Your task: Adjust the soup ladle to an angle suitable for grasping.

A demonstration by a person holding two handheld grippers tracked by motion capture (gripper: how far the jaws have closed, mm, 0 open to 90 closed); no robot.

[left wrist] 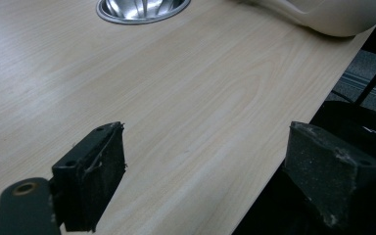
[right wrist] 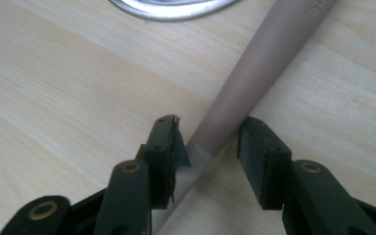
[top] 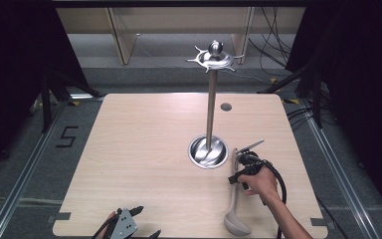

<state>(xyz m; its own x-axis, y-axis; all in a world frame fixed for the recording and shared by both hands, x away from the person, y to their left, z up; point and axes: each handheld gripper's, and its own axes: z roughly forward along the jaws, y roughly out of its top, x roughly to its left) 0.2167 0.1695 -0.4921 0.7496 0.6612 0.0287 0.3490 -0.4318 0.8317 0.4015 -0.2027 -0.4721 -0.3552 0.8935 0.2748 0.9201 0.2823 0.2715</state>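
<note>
My right hand-held gripper straddles the ladle.
Matte beige ladle, flat on the worktop; jaws not quite closed. Left hand-held gripper gapes empty.

Lab-style recording rig, not a home: lone pale wood worktop on grey floor with rails, black curtains both sides, loose cables behind, taped "5" marker on floor.

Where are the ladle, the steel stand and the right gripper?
ladle (top: pixel 233 199), high view, middle of its handle.
steel stand (top: pixel 211 107), high view, its upright pole.
right gripper (right wrist: pixel 210 142), right gripper view, gap between its fingertips, astride the ladle handle.
</note>
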